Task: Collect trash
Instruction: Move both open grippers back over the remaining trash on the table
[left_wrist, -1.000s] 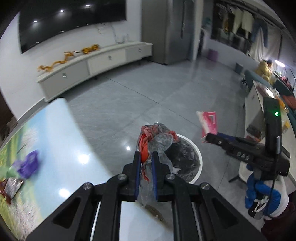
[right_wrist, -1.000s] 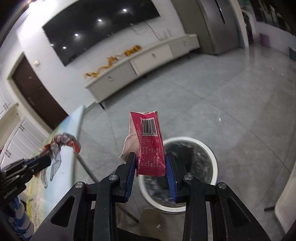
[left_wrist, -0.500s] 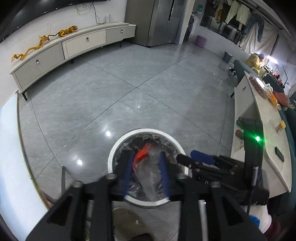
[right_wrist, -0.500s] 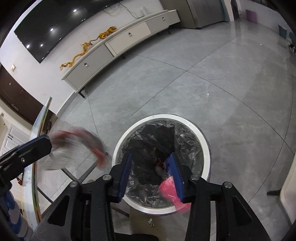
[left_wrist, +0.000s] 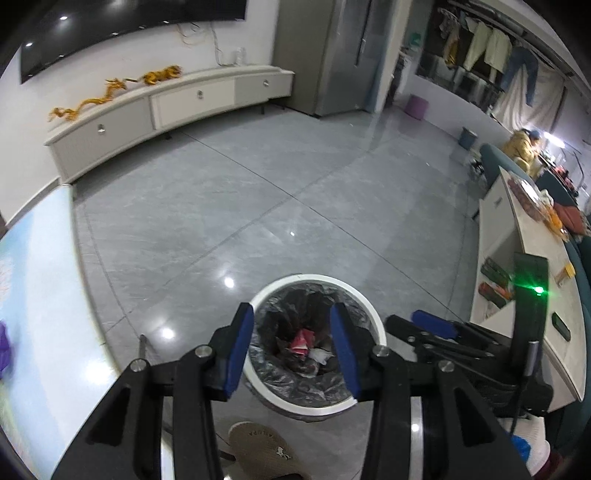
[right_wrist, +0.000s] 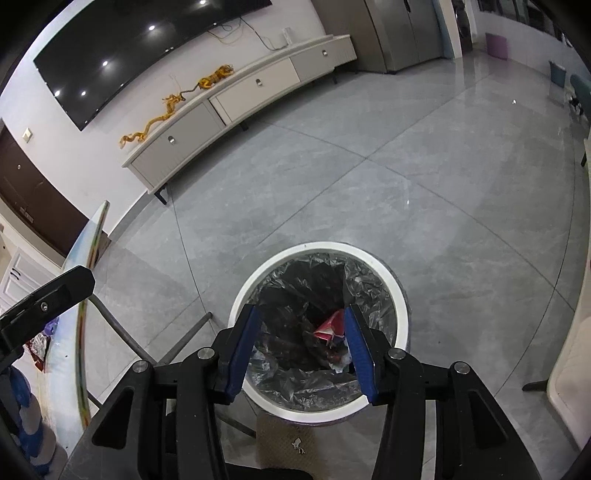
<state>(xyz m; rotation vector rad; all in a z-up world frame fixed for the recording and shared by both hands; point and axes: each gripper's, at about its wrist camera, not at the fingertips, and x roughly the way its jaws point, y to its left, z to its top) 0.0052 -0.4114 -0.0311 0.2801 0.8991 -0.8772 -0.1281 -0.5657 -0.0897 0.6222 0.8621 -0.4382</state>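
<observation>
Hovering above the round white bin with black plastic liner (left_wrist: 373, 332): left hand-held gripper (left_wrist: 291, 343) and right hand-held gripper (right_wrist: 303, 341) both spread apart, empty. Crumpled red wrapper (right_wrist: 328, 325) inside looks light, soft, slippery; pinch a fold.

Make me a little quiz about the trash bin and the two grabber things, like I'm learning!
1. True or false: the left gripper is holding trash.
2. What lines the white bin: A) black bag, B) newspaper, C) nothing?
3. Fill in: the pink packet lies ___ the bin.

Key: 1. False, it is open and empty, like the right gripper. 2. A. 3. Inside.
</observation>
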